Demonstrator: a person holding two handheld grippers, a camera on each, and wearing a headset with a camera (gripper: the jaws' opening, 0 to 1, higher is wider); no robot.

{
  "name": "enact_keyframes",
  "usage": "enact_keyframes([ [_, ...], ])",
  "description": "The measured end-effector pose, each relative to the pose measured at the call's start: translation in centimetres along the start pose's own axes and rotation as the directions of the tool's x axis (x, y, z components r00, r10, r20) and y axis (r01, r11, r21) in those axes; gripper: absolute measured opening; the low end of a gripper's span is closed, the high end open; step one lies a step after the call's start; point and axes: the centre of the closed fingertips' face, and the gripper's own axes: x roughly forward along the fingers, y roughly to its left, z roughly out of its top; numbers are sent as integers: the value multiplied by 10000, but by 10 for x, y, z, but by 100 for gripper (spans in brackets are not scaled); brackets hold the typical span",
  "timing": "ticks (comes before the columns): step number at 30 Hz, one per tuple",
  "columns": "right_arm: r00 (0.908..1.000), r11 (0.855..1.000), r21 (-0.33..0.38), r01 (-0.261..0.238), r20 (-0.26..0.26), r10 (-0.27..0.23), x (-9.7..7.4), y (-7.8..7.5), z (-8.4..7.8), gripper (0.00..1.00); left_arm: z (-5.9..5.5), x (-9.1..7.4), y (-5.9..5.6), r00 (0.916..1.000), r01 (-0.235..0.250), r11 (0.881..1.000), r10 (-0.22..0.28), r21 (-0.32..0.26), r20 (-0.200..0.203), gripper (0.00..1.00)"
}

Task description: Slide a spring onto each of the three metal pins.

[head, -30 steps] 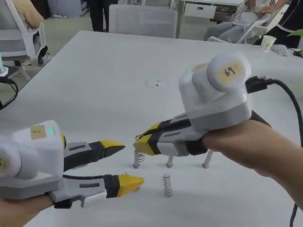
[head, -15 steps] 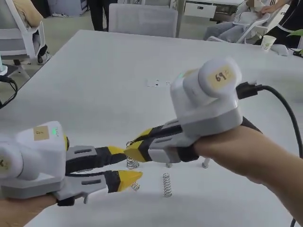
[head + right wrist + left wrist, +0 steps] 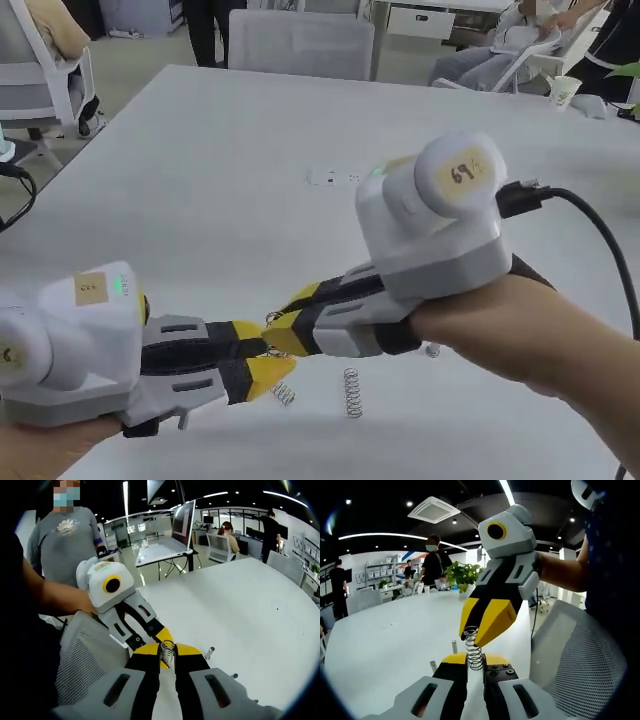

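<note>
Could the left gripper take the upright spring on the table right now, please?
Probably not yet: the left gripper is shut on another spring, though the upright spring stands unobstructed nearby.

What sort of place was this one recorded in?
Most likely an open-plan office: a large white table with a grey chair pulled up to it, a potted plant, and people sitting at desks further back.
</note>
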Motion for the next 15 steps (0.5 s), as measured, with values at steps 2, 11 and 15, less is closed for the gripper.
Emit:
enact_keyframes([
  [2, 9998, 10000, -44, -64, -182, 63, -1, 1, -4, 8, -2, 1, -3, 9998, 83, 9998, -80, 169, -178, 3],
  [11, 9871, 9963, -613, -605, -1521, 506, -5, 10, -28, 8, -15, 7, -19, 9924, 771, 9943, -694, 740, -1014, 2],
  [15, 9786, 9919, -974, -813, -1968, 609, -4, 13, -34, 9, -20, 7, -23, 9864, 1077, 9908, -963, 814, -1332, 2],
])
